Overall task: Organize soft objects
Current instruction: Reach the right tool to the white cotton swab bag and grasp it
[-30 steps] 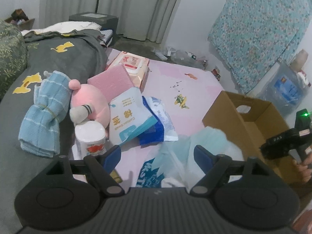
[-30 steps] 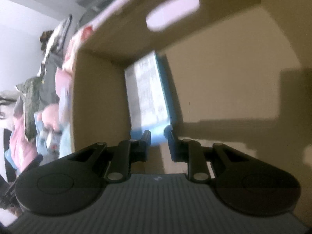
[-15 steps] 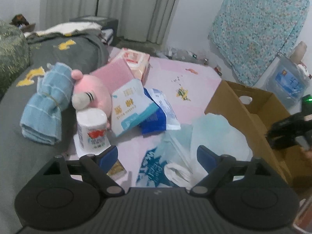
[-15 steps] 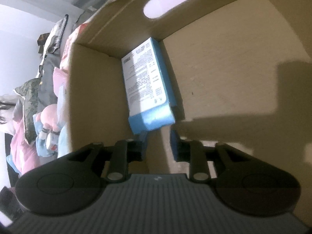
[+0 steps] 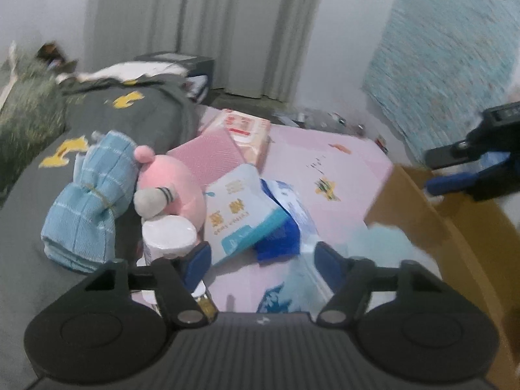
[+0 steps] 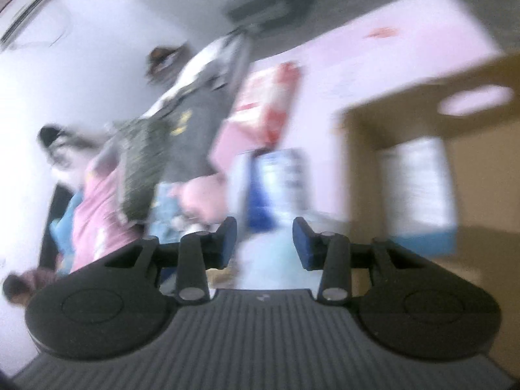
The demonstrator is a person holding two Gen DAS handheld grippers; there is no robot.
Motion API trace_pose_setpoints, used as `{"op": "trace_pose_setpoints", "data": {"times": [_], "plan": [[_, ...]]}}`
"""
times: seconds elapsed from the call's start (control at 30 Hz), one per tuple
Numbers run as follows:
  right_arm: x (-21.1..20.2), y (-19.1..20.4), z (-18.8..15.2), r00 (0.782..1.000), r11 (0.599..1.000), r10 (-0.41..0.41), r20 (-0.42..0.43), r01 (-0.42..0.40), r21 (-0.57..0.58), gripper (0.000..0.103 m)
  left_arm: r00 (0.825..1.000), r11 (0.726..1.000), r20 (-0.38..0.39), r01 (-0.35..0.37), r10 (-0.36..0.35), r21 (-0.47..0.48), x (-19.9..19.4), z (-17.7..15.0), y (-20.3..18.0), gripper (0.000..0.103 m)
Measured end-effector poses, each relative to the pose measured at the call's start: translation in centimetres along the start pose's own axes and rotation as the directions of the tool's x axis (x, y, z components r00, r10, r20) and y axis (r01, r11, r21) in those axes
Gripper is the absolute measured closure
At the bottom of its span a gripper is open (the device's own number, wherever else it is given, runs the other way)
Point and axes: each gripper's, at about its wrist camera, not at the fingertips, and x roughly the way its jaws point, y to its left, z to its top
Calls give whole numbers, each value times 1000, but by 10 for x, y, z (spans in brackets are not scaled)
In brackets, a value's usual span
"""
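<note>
A pile of soft things lies on the pink mat: a folded blue towel [image 5: 87, 201], a pink plush toy [image 5: 169, 182], a white tissue roll [image 5: 169, 237], a white and teal tissue pack [image 5: 240, 217] and a blue-white pack [image 5: 292, 214]. My left gripper [image 5: 263, 258] is open and empty, low over the mat in front of the pile. My right gripper [image 6: 265, 240] is open and empty, above the cardboard box's [image 6: 481, 175] left rim; it also shows in the left wrist view [image 5: 471, 169]. A white and blue tissue pack [image 6: 419, 191] lies inside the box.
A pale blue plastic bag [image 5: 373, 253] lies between my left gripper and the cardboard box [image 5: 432, 214]. A pink pad [image 5: 211, 159] and a red-white wipes pack [image 5: 247, 130] lie behind the pile. A dark grey blanket [image 5: 123, 120] covers the left side.
My right gripper has let go of the white and blue pack, opened, and pulled up and out of the box, swinging left. My left gripper has dropped lower toward the pile.
</note>
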Motion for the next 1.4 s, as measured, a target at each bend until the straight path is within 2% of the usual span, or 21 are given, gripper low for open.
{"op": "trace_pose_setpoints", "data": {"times": [0.13,0.23,0.33,0.53,0.6,0.63,0.67,0.7,0.77,0.93,1.1,1.17,1.27,1.4], "plan": [[72,29,27,995,999,36,-97,-37,-3,64,1000,987,-10,-3,1,-162,20,15,21,45],[120,43,45,989,1000,5,-147,-6,-8,64,999,970,-42,3,-13,-241,36,23,34,52],[158,52,57,985,998,-60,-164,55,-35,64,996,969,-85,-14,-7,-248,51,25,36,57],[219,54,54,963,981,-175,-205,153,-118,64,996,983,-91,-16,-1,-181,58,22,24,57],[225,55,50,960,973,-196,-198,166,-160,71,995,982,-102,-4,-15,-190,60,21,25,57],[223,56,49,964,974,-185,-193,153,-169,80,994,981,-106,2,-23,-195,59,20,25,56],[220,56,48,966,975,-174,-191,142,-170,82,994,980,-110,6,-28,-197,59,20,26,53],[218,55,48,969,976,-167,-184,135,-173,82,993,980,-113,12,-35,-199,59,20,26,51],[208,54,47,972,975,-156,-174,124,-183,84,990,976,-127,29,-58,-216,59,20,27,40],[180,37,51,980,985,-111,-163,88,-146,84,978,957,-158,89,-136,-275,65,25,28,31],[171,16,52,982,994,-79,-173,64,-90,84,955,935,-217,121,-202,-334,85,28,23,31],[171,11,51,983,996,-62,-176,50,-70,84,948,926,-229,133,-223,-353,92,28,21,35],[170,11,49,984,998,-31,-174,21,-55,86,953,928,-217,124,-210,-351,89,31,16,40],[159,15,47,986,998,23,-166,-31,-45,89,955,936,-197,151,-221,-317,77,40,7,40]]}}
